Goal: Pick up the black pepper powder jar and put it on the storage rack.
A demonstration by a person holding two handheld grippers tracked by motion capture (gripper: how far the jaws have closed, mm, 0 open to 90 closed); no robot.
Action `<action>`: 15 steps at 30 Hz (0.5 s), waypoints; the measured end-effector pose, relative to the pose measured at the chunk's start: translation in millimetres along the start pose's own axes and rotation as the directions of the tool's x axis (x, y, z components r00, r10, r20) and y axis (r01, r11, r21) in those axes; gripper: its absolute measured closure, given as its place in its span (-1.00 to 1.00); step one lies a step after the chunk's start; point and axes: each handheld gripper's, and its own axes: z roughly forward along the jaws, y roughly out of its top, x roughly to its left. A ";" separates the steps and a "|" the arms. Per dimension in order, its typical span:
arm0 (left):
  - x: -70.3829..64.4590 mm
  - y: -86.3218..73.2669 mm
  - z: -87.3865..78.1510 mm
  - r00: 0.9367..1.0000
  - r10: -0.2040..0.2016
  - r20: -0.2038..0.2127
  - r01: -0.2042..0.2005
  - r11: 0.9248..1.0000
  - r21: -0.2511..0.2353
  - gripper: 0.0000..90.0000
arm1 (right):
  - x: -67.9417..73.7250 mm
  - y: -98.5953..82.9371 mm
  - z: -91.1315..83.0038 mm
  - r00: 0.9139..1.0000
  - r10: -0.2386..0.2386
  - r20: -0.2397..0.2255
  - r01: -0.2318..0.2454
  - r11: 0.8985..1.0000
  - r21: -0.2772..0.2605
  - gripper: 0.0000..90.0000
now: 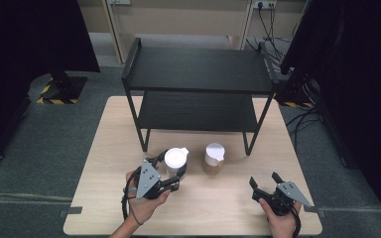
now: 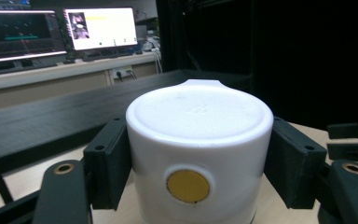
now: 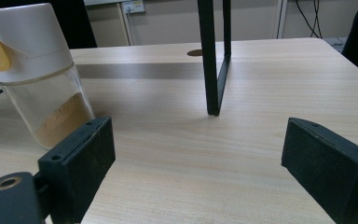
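- Already the left gripper (image 1: 172, 174) brackets the white-lidded jar (image 2: 198, 154) upright between its jaws, pads at (or just off) the lid; grip uncertain.
- Rightward, the right gripper (image 1: 267, 182) rests wide, empty, the second jar (image 1: 214, 158) well apart.

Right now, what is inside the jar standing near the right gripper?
The jar holds tan powder in its clear lower part. Its white lid hides the upper part.
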 end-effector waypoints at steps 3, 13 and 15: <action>0.5 6.0 -2.8 1.000 -0.004 -0.027 0.003 1.000 -0.017 -0.31 | -0.1 0.0 0.0 1.000 0.002 0.000 -0.002 1.000 0.000 -0.78; 3.7 23.4 -5.4 0.996 -0.001 -0.090 -0.005 0.998 -0.066 -0.31 | -0.2 -0.1 -0.1 1.000 0.005 0.000 -0.005 1.000 -0.001 -0.78; 4.1 28.4 -5.0 0.994 -0.002 -0.106 -0.006 0.997 -0.080 -0.31 | -0.3 -0.2 -0.1 1.000 0.005 0.000 -0.005 1.000 -0.001 -0.78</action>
